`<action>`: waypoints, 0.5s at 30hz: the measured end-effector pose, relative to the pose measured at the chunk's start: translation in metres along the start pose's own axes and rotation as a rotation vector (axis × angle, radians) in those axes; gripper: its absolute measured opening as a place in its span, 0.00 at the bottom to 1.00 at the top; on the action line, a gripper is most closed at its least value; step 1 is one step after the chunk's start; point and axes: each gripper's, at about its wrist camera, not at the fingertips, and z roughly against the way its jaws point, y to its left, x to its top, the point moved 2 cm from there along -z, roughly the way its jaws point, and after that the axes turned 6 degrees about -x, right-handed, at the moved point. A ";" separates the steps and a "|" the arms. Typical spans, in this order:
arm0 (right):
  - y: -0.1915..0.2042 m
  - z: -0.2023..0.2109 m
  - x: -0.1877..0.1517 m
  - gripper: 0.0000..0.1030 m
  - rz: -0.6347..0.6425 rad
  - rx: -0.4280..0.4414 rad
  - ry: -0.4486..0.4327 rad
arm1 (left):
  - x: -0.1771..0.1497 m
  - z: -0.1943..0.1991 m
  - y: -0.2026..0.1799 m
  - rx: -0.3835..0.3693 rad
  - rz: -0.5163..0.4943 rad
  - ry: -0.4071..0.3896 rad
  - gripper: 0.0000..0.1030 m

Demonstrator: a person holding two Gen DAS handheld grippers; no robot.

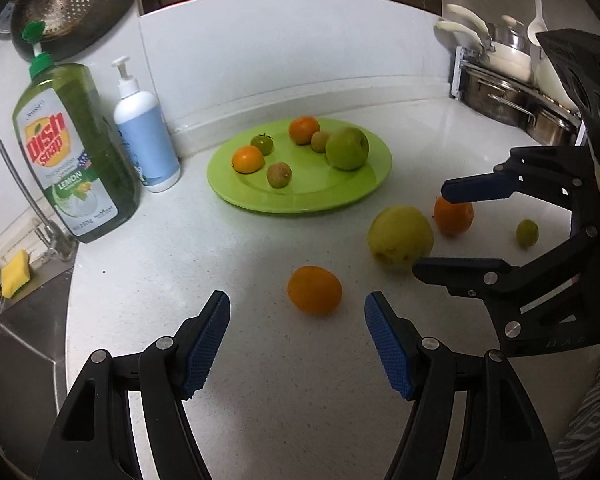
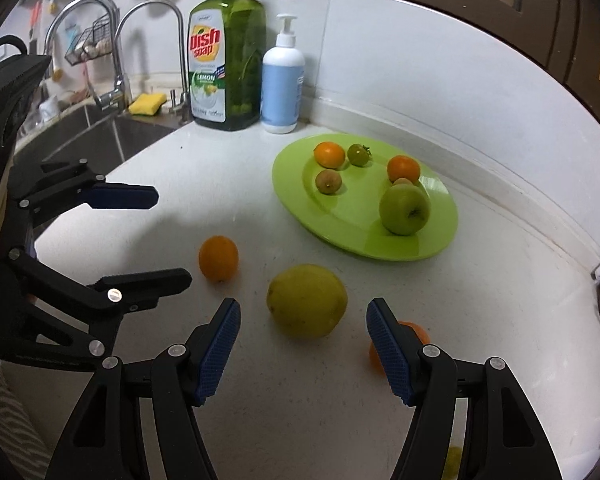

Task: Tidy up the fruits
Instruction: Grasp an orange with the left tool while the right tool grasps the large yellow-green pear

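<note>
My left gripper (image 1: 297, 295) is open just above the white counter, and an orange (image 1: 315, 290) lies between and slightly beyond its fingertips, untouched. My right gripper (image 2: 303, 303) is open too, with a yellow lemon-like fruit (image 2: 307, 300) in the gap ahead of its pads, clear of both. A second orange (image 2: 418, 332) is half hidden behind the right finger. A small green fruit (image 1: 527, 233) lies further right. The green plate (image 1: 300, 196) holds a green apple (image 1: 347, 148), two oranges, a green tomato and two brownish fruits.
A green dish soap bottle (image 1: 74, 148) and a white pump bottle (image 1: 146, 136) stand left of the plate, by the wall. The sink (image 2: 100, 136) with faucets and a yellow sponge (image 2: 147, 104) lies at the left. Steel pots (image 1: 512, 96) sit at the back right.
</note>
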 end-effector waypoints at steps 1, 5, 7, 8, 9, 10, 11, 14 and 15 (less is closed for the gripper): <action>0.000 -0.002 0.000 0.64 0.003 0.002 0.005 | 0.000 -0.002 0.000 -0.003 -0.002 0.002 0.67; 0.001 -0.012 -0.001 0.64 0.012 0.013 0.029 | 0.001 -0.011 0.002 -0.012 -0.013 0.008 0.66; 0.001 -0.016 -0.001 0.64 0.017 0.019 0.037 | 0.001 -0.014 0.003 -0.019 -0.012 0.013 0.62; 0.001 -0.018 -0.001 0.64 0.017 0.019 0.041 | 0.002 -0.016 0.003 -0.025 -0.011 0.015 0.60; 0.001 -0.019 -0.001 0.64 0.017 0.018 0.045 | 0.002 -0.018 0.004 -0.031 -0.010 0.017 0.60; 0.000 -0.021 -0.001 0.64 0.015 0.020 0.050 | 0.003 -0.020 0.004 -0.032 -0.010 0.019 0.58; -0.001 -0.024 -0.001 0.64 0.012 0.020 0.057 | 0.003 -0.021 0.004 -0.034 -0.009 0.020 0.58; -0.003 -0.029 0.000 0.64 0.004 0.023 0.072 | 0.004 -0.026 0.006 -0.051 0.000 0.025 0.55; -0.004 -0.030 0.000 0.64 0.001 0.025 0.073 | 0.004 -0.027 0.005 -0.056 0.000 0.028 0.54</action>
